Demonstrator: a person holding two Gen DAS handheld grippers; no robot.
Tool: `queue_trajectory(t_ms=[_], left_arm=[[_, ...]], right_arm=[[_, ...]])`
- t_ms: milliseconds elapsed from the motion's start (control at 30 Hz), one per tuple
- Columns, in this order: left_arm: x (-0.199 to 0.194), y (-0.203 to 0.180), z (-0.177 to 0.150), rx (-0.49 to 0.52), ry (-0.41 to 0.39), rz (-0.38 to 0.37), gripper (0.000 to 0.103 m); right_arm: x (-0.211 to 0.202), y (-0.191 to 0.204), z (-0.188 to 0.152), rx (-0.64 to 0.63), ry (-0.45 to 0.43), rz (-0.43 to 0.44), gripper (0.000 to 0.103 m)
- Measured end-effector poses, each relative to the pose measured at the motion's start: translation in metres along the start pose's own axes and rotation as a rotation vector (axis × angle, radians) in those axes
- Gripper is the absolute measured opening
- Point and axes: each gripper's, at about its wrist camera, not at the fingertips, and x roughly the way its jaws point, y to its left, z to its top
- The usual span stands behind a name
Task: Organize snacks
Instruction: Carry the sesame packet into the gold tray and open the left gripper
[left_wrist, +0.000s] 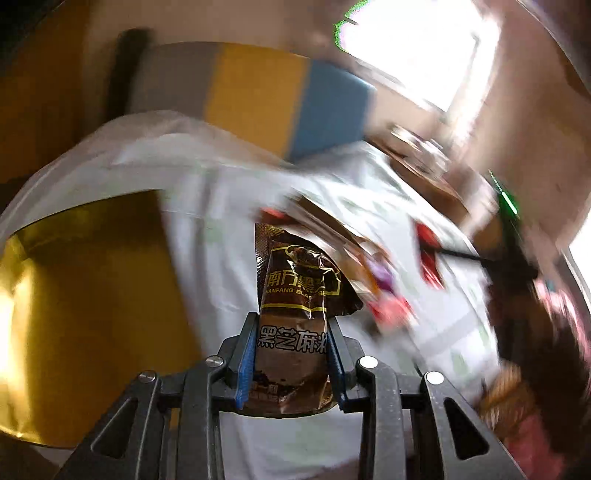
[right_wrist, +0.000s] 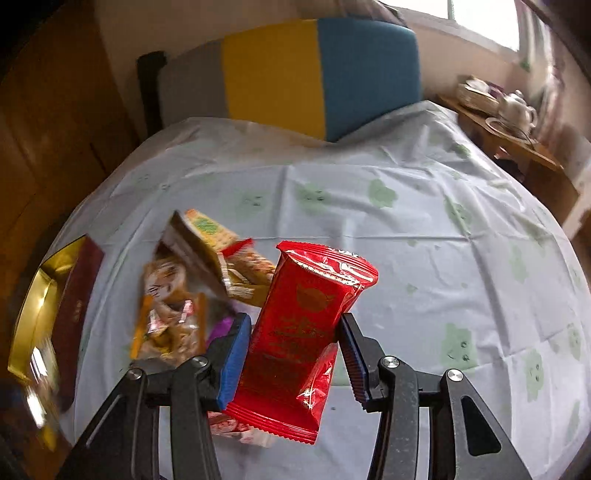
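Observation:
My left gripper (left_wrist: 291, 325) is shut on a brown sesame-paste snack packet (left_wrist: 295, 295), held upright above the white tablecloth (left_wrist: 221, 221). In the left wrist view a blurred pile of snacks (left_wrist: 373, 280) lies to the right, and a gold box (left_wrist: 85, 314) sits at the left. My right gripper (right_wrist: 293, 321) is shut on a red snack packet (right_wrist: 299, 332), lifted over the cloth (right_wrist: 406, 240). Left of it in the right wrist view lies a heap of snack packets (right_wrist: 192, 280), with the gold box (right_wrist: 40, 306) and its dark red lid (right_wrist: 75, 302) at the far left.
A chair back in grey, yellow and blue (right_wrist: 295, 74) stands behind the table. A wooden side shelf with a teapot (right_wrist: 517, 107) and dishes is at the right. A dark-clothed arm (left_wrist: 517, 258) blurs at the right of the left wrist view.

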Motion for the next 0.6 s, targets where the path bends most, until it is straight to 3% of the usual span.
queue_trajectory(t_ms=[133,200,333,600], left_arm=[[0.007,0.056,0.026,-0.188,0.015,0.159,0.034],[0.018,0.081,0.037,-0.234,0.029,0.184,0.034],[0.045,0.105,0.058,-0.222,0.066,0.256,0.034],[0.088,0.122,0.082,-0.239,0.094,0.284,0.04]], right_arm=[[-0.002,0.011,-0.001,-0.036,-0.009,0.027,0.049],[-0.003,0.014,-0.002,-0.048,-0.01,0.036,0.049],[-0.002,0.02,-0.003,-0.068,-0.007,0.045,0.049],[0.001,0.02,-0.004,-0.07,0.007,0.034,0.049]])
